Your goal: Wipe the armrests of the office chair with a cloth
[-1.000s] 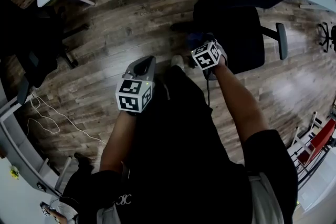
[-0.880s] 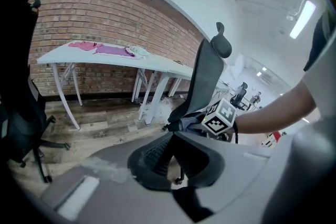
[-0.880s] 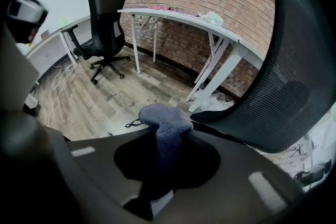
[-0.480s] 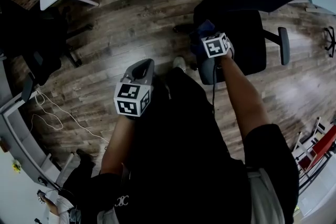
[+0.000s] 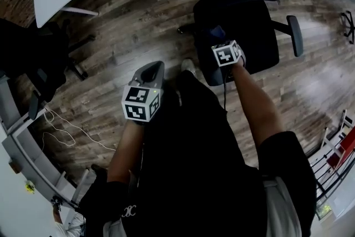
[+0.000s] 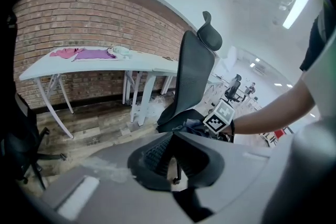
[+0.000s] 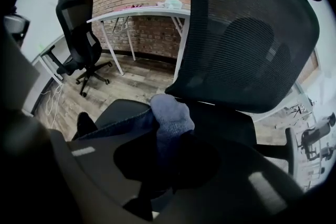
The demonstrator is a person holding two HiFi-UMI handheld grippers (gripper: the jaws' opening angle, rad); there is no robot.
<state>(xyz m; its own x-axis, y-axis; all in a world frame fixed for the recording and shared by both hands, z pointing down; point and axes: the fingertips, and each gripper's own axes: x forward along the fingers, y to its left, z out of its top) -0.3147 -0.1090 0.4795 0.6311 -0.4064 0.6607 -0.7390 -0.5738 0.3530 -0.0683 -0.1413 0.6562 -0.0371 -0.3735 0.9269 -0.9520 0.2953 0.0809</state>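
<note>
right gripper (image 5: 219,40) held cloth (image 7: 170,110), maybe touching chair (image 5: 252,30) | left gripper (image 5: 151,70) closed, empty | hard push could pull cloth loose

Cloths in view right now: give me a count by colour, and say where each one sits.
Blue cloth: 1, gripped in the right tool.
Pink cloth: 1, on the white table.
Purple cloth: 1, on that table beside the pink one.
Total: 3
</note>
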